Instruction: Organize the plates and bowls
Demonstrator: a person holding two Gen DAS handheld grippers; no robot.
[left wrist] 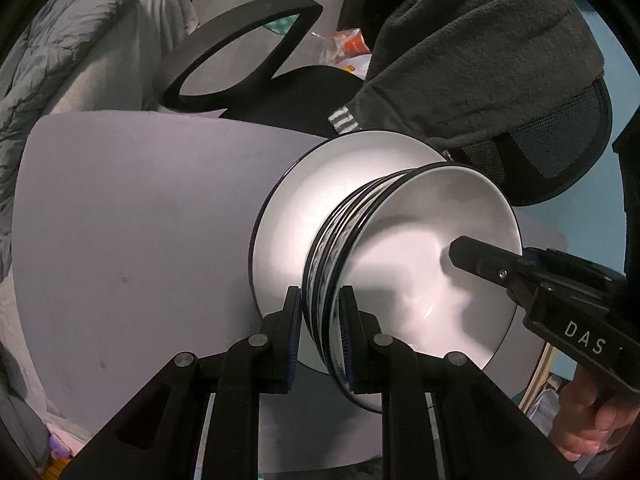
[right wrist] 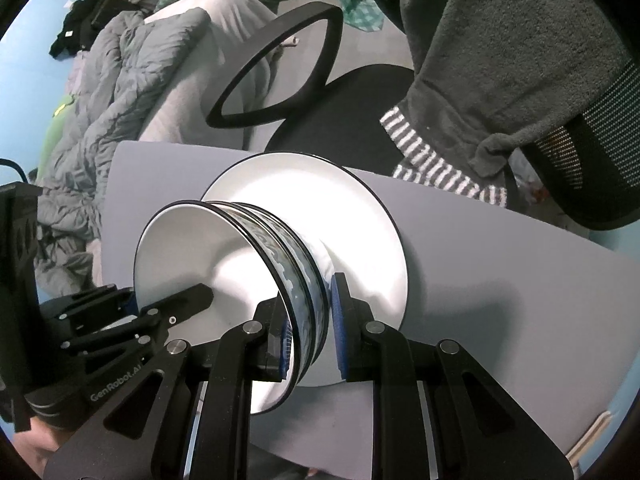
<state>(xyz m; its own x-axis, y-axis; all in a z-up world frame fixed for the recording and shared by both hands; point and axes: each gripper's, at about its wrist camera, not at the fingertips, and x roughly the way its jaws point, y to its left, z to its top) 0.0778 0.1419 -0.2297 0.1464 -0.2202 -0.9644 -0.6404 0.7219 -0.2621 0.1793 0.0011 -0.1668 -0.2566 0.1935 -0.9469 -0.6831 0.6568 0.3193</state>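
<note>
Bowls (left wrist: pixel 420 264) stacked, white inside (blue pattern outside), over white plate (left wrist: pixel 304 216); left tool (left wrist: pixel 320 320), right tool (right wrist: pixel 308 316) clamp rims.

The bowls (left wrist: pixel 420 264) and the plate (left wrist: pixel 320 200) under them look like glazed ceramic — glossy and smooth, white inside with a thin dark rim, the bowls' outer walls patterned in blue and white. The worktop (left wrist: pixel 140 220) is a matt, smooth pale grey sheet with a few faint marks. The left gripper (left wrist: pixel 319 320) and right gripper (right wrist: pixel 307 312) are matt black plastic with bright metal pins and ribbed blue pads (right wrist: pixel 338 312), while the towel (left wrist: pixel 480 40) over the mesh-backed chair (left wrist: pixel 560 136) is rough dark terry cloth.
</note>
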